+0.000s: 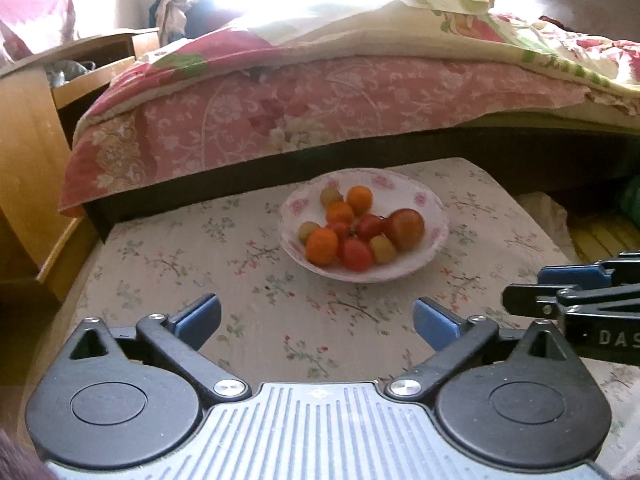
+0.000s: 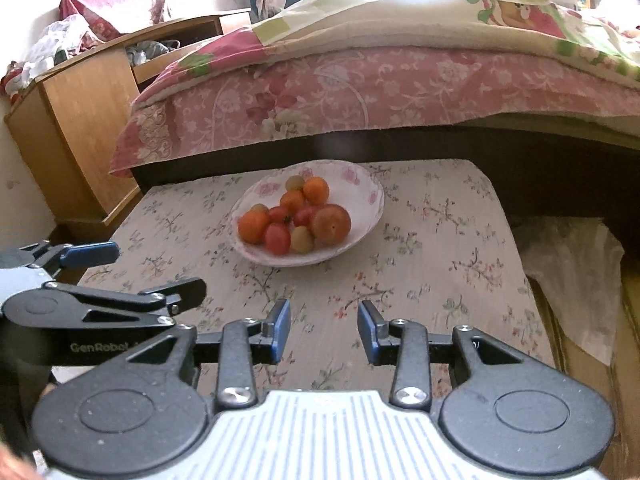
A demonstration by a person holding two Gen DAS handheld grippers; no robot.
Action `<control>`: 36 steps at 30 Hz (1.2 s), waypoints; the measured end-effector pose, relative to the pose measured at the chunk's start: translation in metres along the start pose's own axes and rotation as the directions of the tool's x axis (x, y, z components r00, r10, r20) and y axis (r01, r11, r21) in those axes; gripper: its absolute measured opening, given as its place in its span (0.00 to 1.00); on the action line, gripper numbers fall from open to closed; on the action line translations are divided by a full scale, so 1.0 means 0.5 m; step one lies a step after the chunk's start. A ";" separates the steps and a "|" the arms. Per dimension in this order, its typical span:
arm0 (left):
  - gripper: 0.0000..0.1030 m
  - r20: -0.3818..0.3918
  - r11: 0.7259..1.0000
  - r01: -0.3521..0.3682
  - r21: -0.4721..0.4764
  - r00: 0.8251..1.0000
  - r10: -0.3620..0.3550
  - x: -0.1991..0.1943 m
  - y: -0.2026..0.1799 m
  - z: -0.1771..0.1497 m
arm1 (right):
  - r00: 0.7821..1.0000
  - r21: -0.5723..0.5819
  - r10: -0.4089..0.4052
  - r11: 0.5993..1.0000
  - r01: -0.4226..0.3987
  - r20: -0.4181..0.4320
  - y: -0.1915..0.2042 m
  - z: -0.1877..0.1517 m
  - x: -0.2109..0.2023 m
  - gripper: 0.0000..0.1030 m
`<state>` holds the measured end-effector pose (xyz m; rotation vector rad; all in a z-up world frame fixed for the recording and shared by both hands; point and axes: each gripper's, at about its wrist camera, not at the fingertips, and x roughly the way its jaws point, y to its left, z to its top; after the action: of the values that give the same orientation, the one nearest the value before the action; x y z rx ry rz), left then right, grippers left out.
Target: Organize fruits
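A flowered bowl (image 1: 434, 240) heaped with fruits (image 1: 354, 230) sits on the cloth-covered table (image 1: 200, 248) beside the bed (image 1: 320, 92). The left gripper (image 1: 316, 320) gapes wide, empty; the right gripper (image 2: 323, 326) is partly spread, empty too, both short of the bowl.

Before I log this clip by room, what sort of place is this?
Most likely a bedroom in a home. A bed with a pink floral bedspread fills the background, a wooden bedside cabinet stands beside it, and the bowl of fruit sits on a low surface with a floral cover against the bed.
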<state>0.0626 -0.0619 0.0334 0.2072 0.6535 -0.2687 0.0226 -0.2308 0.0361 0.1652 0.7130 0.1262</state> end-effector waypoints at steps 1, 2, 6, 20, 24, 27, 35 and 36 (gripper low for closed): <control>1.00 -0.001 1.000 0.004 -0.003 1.000 -0.004 -0.004 -0.002 -0.002 | 1.000 -0.002 -0.003 1.000 0.003 0.001 0.002 -0.004 -0.004 0.37; 1.00 -0.003 1.000 0.003 -0.005 1.000 -0.003 -0.007 -0.003 -0.005 | 1.000 -0.004 -0.009 1.000 0.009 0.001 0.005 -0.008 -0.008 0.37; 1.00 -0.016 1.000 -0.012 -0.023 1.000 0.011 -0.018 -0.003 -0.018 | 1.000 0.016 -0.015 1.000 0.015 -0.003 0.006 -0.025 -0.026 0.37; 1.00 -0.060 0.999 -0.010 -0.052 0.998 0.007 -0.051 -0.006 -0.062 | 0.999 0.050 -0.033 0.998 0.035 -0.042 0.023 -0.072 -0.052 0.37; 1.00 -0.067 0.999 -0.030 -0.038 0.997 0.027 -0.057 -0.010 -0.069 | 0.998 0.052 -0.035 0.998 0.037 -0.045 0.027 -0.079 -0.055 0.37; 1.00 -0.078 0.999 -0.024 -0.046 0.997 0.020 -0.058 -0.009 -0.075 | 0.998 0.056 -0.033 0.998 0.036 -0.047 0.028 -0.082 -0.057 0.38; 1.00 -0.085 0.998 -0.010 -0.056 0.996 0.005 -0.067 -0.012 -0.079 | 0.999 0.054 -0.029 0.998 0.032 -0.046 0.035 -0.087 -0.062 0.38; 1.00 -0.085 0.998 -0.011 -0.056 0.996 0.006 -0.067 -0.013 -0.079 | 0.999 0.055 -0.029 0.998 0.032 -0.046 0.036 -0.088 -0.062 0.38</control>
<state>0.0124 -0.0509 0.0229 0.1684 0.7436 -0.2338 -0.0306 -0.2140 0.0269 0.2057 0.7639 0.0811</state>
